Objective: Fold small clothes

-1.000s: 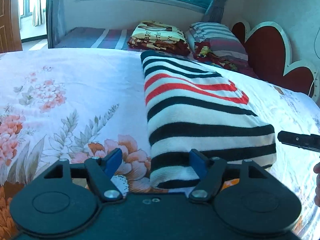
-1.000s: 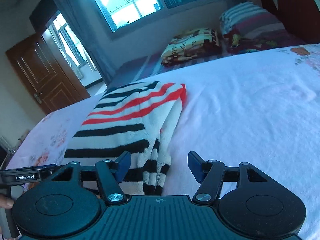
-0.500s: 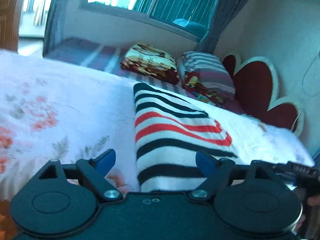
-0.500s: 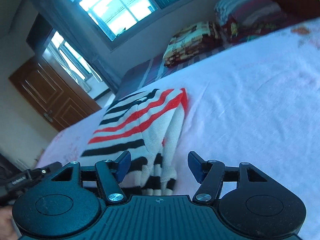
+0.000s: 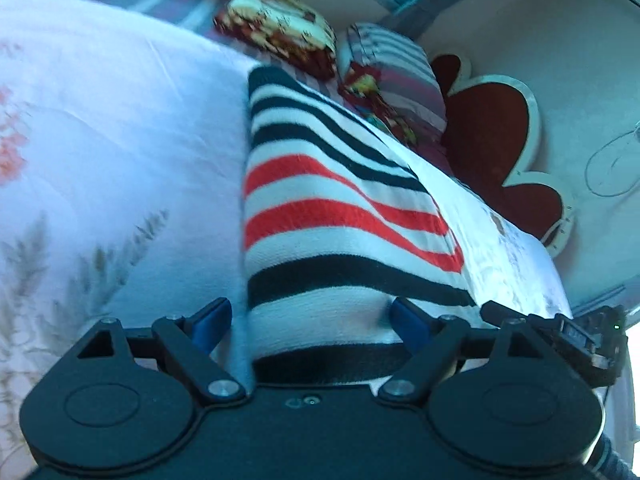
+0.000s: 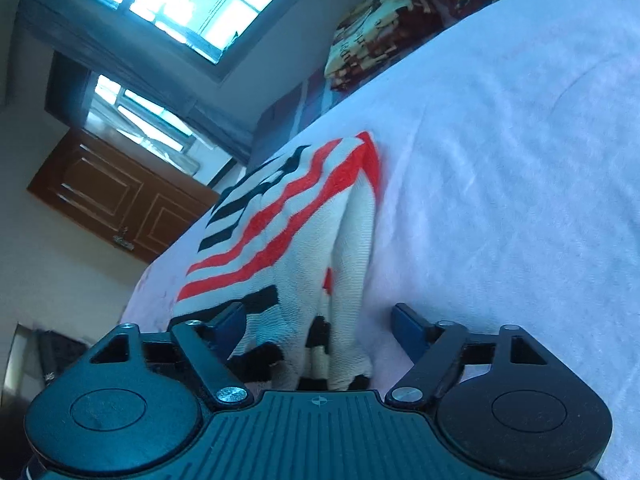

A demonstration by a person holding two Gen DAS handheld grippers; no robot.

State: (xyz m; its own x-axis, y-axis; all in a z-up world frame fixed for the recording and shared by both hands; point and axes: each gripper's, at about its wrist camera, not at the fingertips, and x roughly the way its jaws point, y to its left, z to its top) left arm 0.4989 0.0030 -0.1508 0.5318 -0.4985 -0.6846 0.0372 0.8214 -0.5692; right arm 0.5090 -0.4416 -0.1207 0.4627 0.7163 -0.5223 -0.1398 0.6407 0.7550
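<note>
A: Report the left claw (image 5: 312, 322).

B: It is standing released. Its blue fingers (image 5: 210, 318) have just been opening, and the near end of the folded striped sweater (image 5: 320, 216) is lying between them; the pads are not pressing on the knit.

A: And the right claw (image 6: 318, 326)?

B: Also released, its jaws having just been widening. The sweater's layered open edge is sitting between the fingers, nearer the left pad, which it seems to touch; the right pad is standing clear of it.

A: Where is the sweater lying?

B: It is resting flat on the bed (image 5: 120, 120), running from the left claw toward 12 o'clock. In the left wrist view the right claw's body is showing at 4 o'clock.

A: Beyond it?

B: Patterned pillows (image 5: 280, 40) are sitting at 12 o'clock, a red headboard (image 5: 492, 132) at 2 o'clock. In the right wrist view a wooden door (image 6: 116, 196) is showing at 9 o'clock.
</note>
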